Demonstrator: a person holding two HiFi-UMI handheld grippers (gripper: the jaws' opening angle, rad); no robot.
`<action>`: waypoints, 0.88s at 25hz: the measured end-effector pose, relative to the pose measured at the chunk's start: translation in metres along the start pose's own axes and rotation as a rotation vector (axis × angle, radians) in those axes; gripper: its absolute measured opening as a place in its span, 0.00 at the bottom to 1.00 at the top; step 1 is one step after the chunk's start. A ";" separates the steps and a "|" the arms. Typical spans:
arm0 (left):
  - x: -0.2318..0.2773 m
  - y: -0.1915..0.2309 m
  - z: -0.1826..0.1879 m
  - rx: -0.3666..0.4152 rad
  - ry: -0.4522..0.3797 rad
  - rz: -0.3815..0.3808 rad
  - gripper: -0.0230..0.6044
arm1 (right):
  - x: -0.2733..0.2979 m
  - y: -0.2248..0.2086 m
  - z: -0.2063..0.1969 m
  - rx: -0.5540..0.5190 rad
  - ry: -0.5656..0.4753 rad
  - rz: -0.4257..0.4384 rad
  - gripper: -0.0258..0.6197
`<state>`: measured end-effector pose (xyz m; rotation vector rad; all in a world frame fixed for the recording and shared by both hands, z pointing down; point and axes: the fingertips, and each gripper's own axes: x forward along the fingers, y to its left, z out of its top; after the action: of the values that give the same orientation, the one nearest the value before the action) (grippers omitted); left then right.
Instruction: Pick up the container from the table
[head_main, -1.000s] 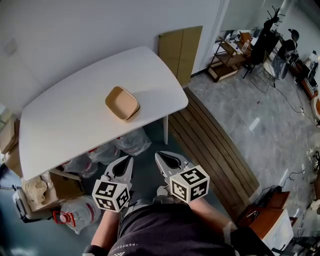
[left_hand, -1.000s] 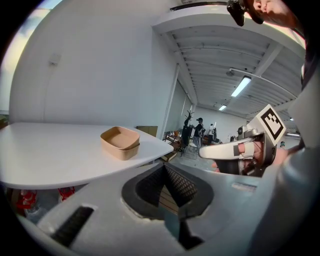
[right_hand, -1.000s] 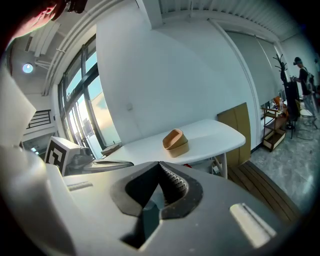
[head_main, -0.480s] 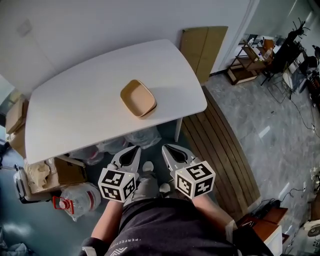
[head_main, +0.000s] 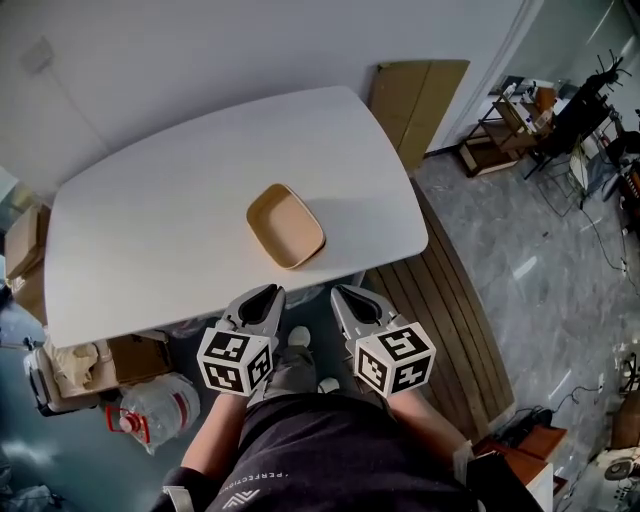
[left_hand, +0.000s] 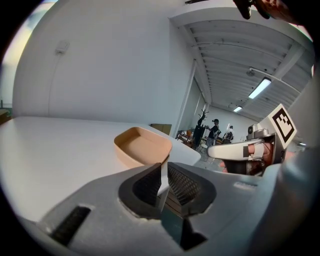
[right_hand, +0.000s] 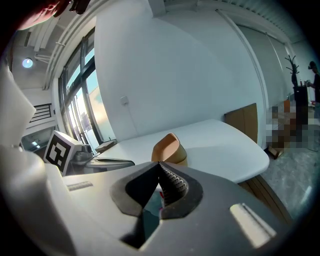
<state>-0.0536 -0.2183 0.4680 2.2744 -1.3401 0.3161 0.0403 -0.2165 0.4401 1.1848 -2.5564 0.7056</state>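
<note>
Head view: container (head_main: 286, 225) is seen nearer both grippers than second ago, flat on white table (head_main: 150, 230) close to near edge, untouched. Left gripper (head_main: 262, 297) and right gripper (head_main: 350, 298) are held just short of table edge. Left fingers are being opened, narrow gap only, nothing between; right fingers are closed together, empty. Approach is judged under way; grasp not yet begun, wider opening likely needed for rim.

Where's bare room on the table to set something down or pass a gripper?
The table is bare except the tan container. Free: the wide stretch from it to the left edge, the band behind it toward the wall, a smaller patch toward the right corner. Tight: the thin strip between container and near edge.
</note>
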 end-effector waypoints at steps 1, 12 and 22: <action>0.004 0.006 0.002 -0.007 0.002 0.005 0.10 | 0.006 -0.002 0.004 -0.003 0.000 -0.001 0.04; 0.034 0.064 0.028 -0.091 -0.006 0.044 0.16 | 0.054 -0.017 0.043 -0.025 -0.002 -0.034 0.04; 0.059 0.095 0.033 -0.116 0.045 0.023 0.23 | 0.088 -0.031 0.069 -0.066 -0.018 -0.092 0.04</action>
<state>-0.1080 -0.3183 0.4922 2.1459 -1.3271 0.2883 0.0066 -0.3264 0.4266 1.2833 -2.5010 0.5879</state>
